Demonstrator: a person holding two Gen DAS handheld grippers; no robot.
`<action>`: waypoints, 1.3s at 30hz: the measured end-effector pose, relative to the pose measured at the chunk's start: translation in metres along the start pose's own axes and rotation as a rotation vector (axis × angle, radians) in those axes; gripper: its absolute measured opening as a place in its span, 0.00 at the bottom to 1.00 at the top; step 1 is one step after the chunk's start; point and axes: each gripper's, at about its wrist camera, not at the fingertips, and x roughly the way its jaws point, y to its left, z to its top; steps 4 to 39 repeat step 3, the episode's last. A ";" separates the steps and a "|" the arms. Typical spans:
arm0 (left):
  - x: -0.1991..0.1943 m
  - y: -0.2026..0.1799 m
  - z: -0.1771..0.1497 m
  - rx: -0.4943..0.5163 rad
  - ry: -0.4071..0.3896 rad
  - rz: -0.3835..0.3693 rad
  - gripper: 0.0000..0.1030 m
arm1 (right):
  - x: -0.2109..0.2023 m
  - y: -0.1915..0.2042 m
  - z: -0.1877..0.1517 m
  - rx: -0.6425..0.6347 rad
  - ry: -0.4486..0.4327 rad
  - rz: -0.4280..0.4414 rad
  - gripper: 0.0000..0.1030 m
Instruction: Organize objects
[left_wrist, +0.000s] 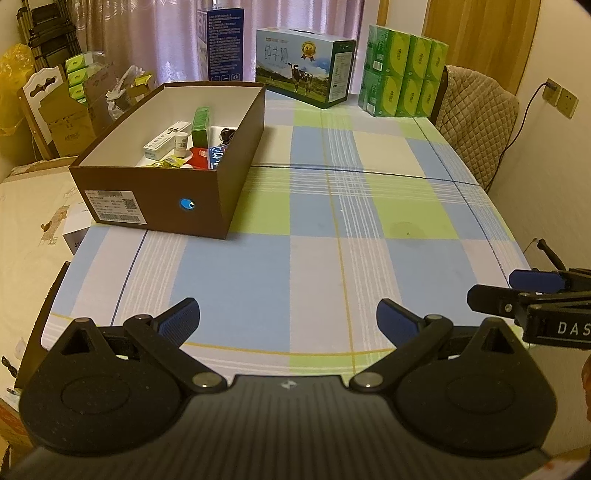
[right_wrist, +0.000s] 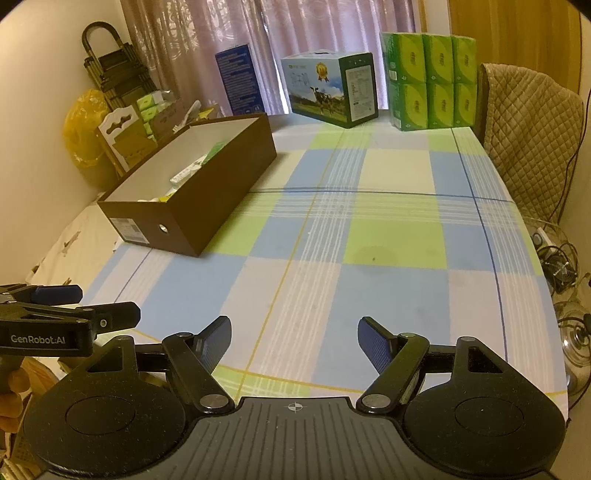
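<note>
On the table's (left_wrist: 369, 206) far left, one brown box (left_wrist: 177, 199) holds several small packets; both grippers (left_wrist: 288, 317) (right_wrist: 293, 339) gape wide, empty.

Pale curtains (right_wrist: 295, 44) hang behind a checked tablecloth (left_wrist: 332, 221); quilted chair (right_wrist: 532, 140) beside it.

The checked tablecloth (left_wrist: 314, 258) lies bare across its near and middle stretch, giving open passage. The brown box (left_wrist: 207, 192) blocks the left side. A milk carton (left_wrist: 306, 74) and green tissue packs (left_wrist: 402, 77) line the far edge.
</note>
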 end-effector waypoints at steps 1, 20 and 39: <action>0.000 -0.001 0.000 0.000 -0.001 0.001 0.98 | 0.000 -0.001 0.000 0.000 0.000 0.000 0.71; 0.000 -0.001 0.000 0.000 0.002 0.003 0.98 | 0.000 -0.001 0.000 0.001 -0.001 0.000 0.71; 0.000 -0.001 0.000 0.000 0.002 0.003 0.98 | 0.000 -0.001 0.000 0.001 -0.001 0.000 0.71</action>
